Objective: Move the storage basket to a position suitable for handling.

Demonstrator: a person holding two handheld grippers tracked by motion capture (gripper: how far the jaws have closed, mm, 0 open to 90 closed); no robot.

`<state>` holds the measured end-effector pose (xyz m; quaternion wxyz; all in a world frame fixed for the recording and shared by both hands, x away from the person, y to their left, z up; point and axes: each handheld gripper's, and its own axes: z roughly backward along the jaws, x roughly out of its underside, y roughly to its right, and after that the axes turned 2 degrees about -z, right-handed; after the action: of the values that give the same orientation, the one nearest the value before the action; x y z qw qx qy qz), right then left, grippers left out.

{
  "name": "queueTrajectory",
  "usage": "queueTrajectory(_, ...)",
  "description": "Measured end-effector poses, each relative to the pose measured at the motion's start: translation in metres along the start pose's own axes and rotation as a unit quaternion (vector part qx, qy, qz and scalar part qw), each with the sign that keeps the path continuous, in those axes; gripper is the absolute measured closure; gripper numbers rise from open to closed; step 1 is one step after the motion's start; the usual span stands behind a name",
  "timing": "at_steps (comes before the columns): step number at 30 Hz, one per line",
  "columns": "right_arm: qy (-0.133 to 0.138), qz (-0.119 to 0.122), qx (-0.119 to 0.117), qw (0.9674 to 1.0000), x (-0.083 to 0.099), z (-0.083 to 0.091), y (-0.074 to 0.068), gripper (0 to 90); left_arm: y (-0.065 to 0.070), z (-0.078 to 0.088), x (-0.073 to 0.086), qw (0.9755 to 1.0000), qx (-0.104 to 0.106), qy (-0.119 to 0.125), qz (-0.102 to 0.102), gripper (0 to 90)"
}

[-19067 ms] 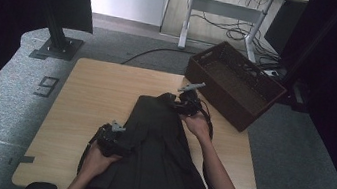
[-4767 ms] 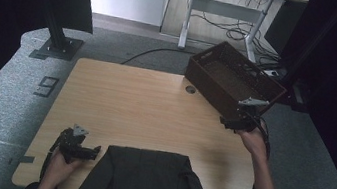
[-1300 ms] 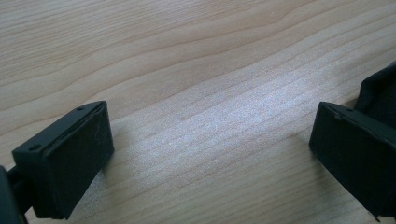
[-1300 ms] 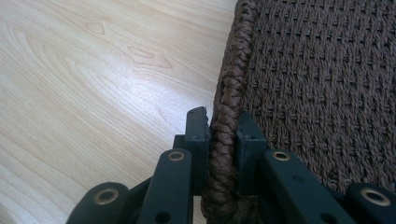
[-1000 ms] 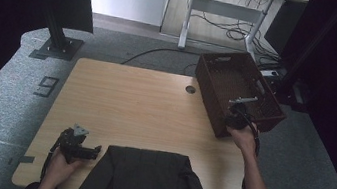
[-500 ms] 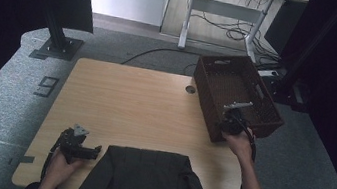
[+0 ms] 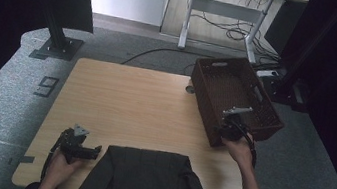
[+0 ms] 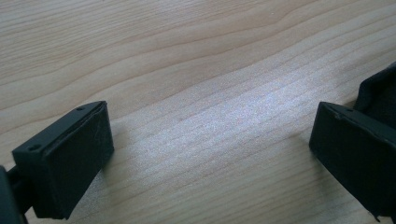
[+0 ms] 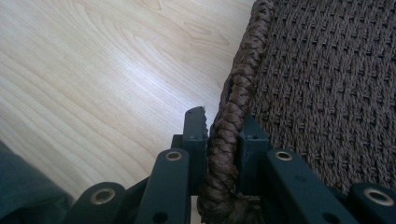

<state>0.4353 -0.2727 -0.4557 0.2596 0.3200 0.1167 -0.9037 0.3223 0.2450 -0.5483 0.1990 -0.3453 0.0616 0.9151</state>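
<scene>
A dark brown woven basket (image 7: 237, 97) stands at the table's right edge, turned at an angle. My right gripper (image 7: 233, 126) is shut on the basket's near braided rim (image 9: 231, 126), one jaw outside the wall and one inside. A folded black garment (image 7: 146, 177) lies flat at the table's front middle. My left gripper (image 7: 89, 152) rests on the wood just left of the garment, its jaws wide open with bare table (image 8: 210, 130) between them. A corner of the garment (image 8: 380, 93) shows beside one jaw in the left gripper view.
The light wooden table (image 7: 124, 103) has bare surface across its middle and back. A small grey round fitting (image 7: 190, 89) sits beside the basket's left wall. A desk frame with cables (image 7: 228, 17) stands on the floor beyond the table.
My right gripper, clamped on the rim, has drawn the basket leftward and nearer along the table's right edge. The left gripper and the folded garment have stayed put.
</scene>
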Motion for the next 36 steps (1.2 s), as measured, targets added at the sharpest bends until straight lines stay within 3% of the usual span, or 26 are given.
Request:
queueTrajectory(11,0.003,0.009,-0.023,0.9997,0.003,0.000,-0.016,75.4,0.000,0.000,0.000,1.0000,0.000,0.000,0.000,0.0)
queueTrajectory(36,-0.009,0.046,-0.046,0.9978,0.002,0.000,-0.046,74.7,0.000,0.000,0.000,1.0000,0.000,0.000,0.000,0.0)
